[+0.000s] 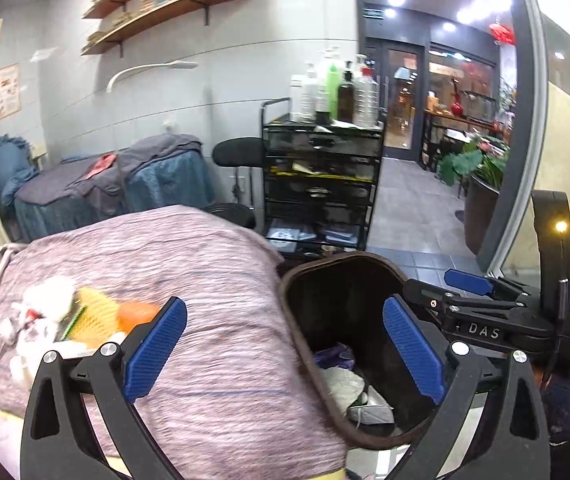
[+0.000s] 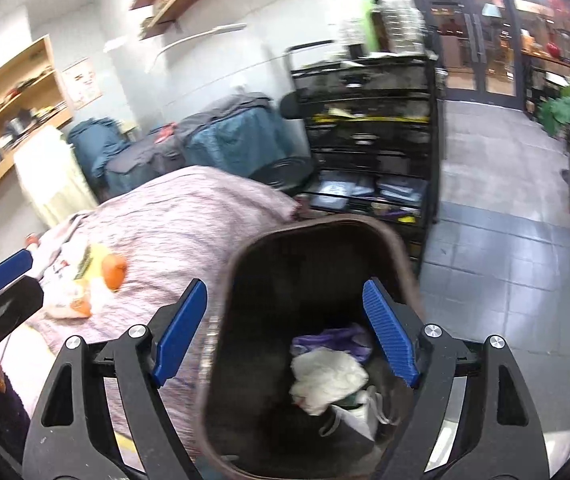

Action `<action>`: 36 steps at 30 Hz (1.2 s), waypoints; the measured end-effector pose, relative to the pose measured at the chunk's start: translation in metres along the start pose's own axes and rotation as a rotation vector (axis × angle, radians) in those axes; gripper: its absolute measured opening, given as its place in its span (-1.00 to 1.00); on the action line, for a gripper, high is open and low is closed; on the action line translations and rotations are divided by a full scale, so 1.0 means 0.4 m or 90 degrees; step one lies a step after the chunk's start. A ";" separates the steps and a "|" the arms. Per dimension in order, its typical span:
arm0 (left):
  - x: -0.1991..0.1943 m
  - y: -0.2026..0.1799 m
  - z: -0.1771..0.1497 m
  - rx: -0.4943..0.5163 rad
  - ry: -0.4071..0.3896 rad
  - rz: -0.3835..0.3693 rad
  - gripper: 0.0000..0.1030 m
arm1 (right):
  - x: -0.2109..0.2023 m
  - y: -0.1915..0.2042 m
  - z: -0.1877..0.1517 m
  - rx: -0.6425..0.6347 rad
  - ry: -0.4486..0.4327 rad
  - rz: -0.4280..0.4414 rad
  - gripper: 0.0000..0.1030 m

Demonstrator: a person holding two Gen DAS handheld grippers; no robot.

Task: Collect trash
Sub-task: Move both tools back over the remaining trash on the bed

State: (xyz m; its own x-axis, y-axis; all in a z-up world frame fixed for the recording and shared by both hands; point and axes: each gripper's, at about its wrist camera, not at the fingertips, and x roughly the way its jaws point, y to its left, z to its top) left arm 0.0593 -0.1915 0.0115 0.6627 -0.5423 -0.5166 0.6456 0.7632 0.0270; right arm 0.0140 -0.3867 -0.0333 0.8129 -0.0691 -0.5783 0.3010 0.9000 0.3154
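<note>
The left gripper [image 1: 285, 344] stands wide open with nothing between its blue pads, over the edge where the pink blanket [image 1: 189, 280] meets the brown bin [image 1: 297, 344]. The right gripper [image 2: 285, 336] is also spread apart and empty, hanging above the bin's mouth. Inside the bin lie a white crumpled wad [image 2: 327, 376], a purple scrap [image 2: 333, 340] and a face mask [image 1: 371, 414]. More trash [image 1: 65, 320], white tissues with yellow and orange pieces, sits on the blanket well left of the bin
</note>
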 end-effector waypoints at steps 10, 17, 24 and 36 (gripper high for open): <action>-0.072 0.162 -0.044 -0.049 -0.001 0.079 0.88 | 0.057 0.209 -0.007 -0.083 0.026 0.124 0.55; -0.133 0.314 -0.089 -0.090 0.010 0.137 0.88 | 0.099 0.356 -0.015 -0.139 0.064 0.204 0.55; -0.180 0.459 -0.141 -0.135 0.026 0.190 0.88 | 0.131 0.485 -0.016 -0.202 0.087 0.241 0.55; -0.153 0.612 -0.198 -0.170 0.086 0.213 0.78 | 0.278 0.687 -0.041 -0.373 0.187 0.271 0.55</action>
State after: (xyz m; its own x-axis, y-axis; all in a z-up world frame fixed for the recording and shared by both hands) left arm 0.1464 0.0563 -0.0181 0.7513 -0.2120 -0.6249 0.2715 0.9625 -0.0001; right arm 0.1787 -0.1401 -0.0233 0.6097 0.3764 -0.6975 -0.3856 0.9097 0.1539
